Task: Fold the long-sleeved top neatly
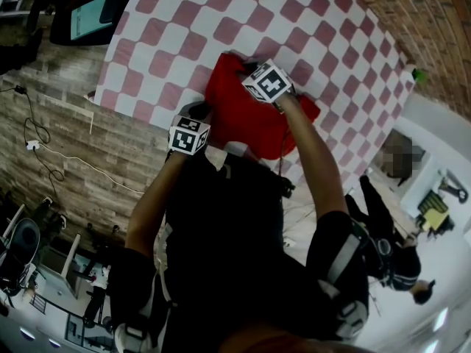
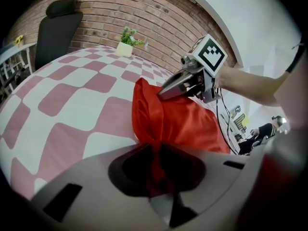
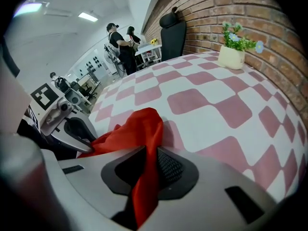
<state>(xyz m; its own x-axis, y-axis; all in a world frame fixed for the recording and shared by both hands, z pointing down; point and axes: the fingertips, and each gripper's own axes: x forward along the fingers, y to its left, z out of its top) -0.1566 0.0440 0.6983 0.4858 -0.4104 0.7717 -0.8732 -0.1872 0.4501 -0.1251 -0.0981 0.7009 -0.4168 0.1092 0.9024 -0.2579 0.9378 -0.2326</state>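
Between the jaws of the left gripper a pinch of the red long-sleeved top is clamped, and the right gripper nips another fold. The cloth looks light, limp and rather slippery, so hems and corners seem the best holds. It lies bunched on a checked tablecloth beside a brick wall.

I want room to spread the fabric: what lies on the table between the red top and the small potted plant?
Only bare checked tablecloth lies between the red top and the potted plant, as the right gripper view shows.
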